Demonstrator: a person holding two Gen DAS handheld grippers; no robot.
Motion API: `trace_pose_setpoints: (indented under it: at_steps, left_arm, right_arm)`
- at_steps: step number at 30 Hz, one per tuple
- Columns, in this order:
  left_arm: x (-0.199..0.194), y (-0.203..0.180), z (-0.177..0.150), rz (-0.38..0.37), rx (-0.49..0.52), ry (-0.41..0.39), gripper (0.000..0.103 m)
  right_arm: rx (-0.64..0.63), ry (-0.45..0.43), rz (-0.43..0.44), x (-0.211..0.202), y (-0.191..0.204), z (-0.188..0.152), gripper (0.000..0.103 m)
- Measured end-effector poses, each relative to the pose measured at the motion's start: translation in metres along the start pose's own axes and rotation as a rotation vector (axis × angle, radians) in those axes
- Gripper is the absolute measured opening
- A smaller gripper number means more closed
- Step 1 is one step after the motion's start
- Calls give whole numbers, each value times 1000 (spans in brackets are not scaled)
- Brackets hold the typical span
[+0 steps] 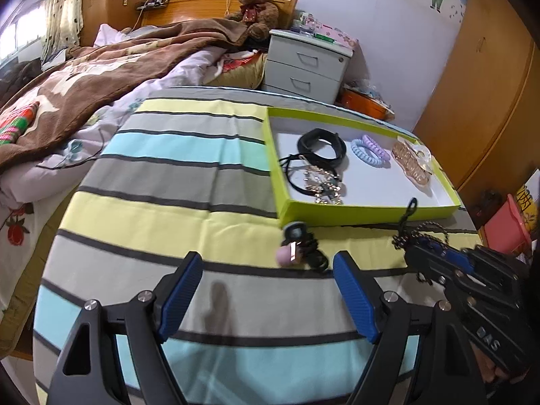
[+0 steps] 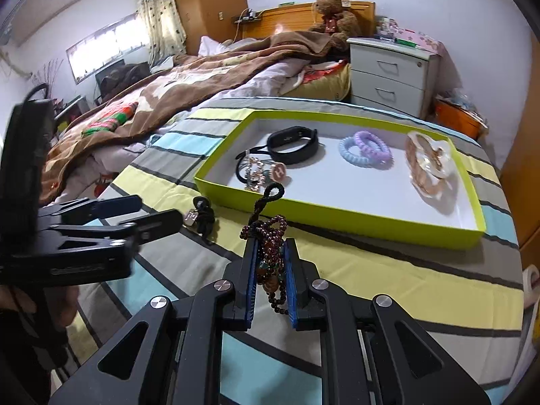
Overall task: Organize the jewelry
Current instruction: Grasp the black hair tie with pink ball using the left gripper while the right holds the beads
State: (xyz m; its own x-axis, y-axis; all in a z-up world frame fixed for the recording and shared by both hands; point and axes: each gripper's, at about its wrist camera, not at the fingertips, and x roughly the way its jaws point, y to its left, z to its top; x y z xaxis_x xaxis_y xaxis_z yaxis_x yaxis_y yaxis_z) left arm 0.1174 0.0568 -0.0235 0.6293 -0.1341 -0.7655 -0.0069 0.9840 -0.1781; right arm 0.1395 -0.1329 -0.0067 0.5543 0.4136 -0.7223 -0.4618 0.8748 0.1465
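A lime-green tray lies on the striped cloth. It holds a black band, coiled hair ties, black hair ties with charms and a rose-gold piece. My right gripper is shut on a dark beaded bracelet just before the tray's near wall; it also shows in the left wrist view. My left gripper is open, and a black cord with a pink bead lies on the cloth just beyond its fingertips. That cord also shows in the right wrist view.
An unmade bed with a brown blanket lies to the left. A white nightstand stands behind the table. A wooden wardrobe and a pink bin are at the right.
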Motion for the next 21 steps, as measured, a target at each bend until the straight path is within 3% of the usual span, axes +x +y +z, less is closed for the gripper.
trace_pose_setpoints:
  at_steps: [8, 11, 21]
  left_arm:
    - [21, -17, 5, 36, 11, 17, 80]
    - [27, -20, 5, 38, 12, 38, 69]
    - [32, -34, 4, 87, 69, 34, 63]
  right_arm:
    - [14, -19, -9, -9, -10, -4, 15]
    - [17, -22, -4, -10, -12, -5, 15]
    - [20, -42, -1, -16, -14, -6, 15]
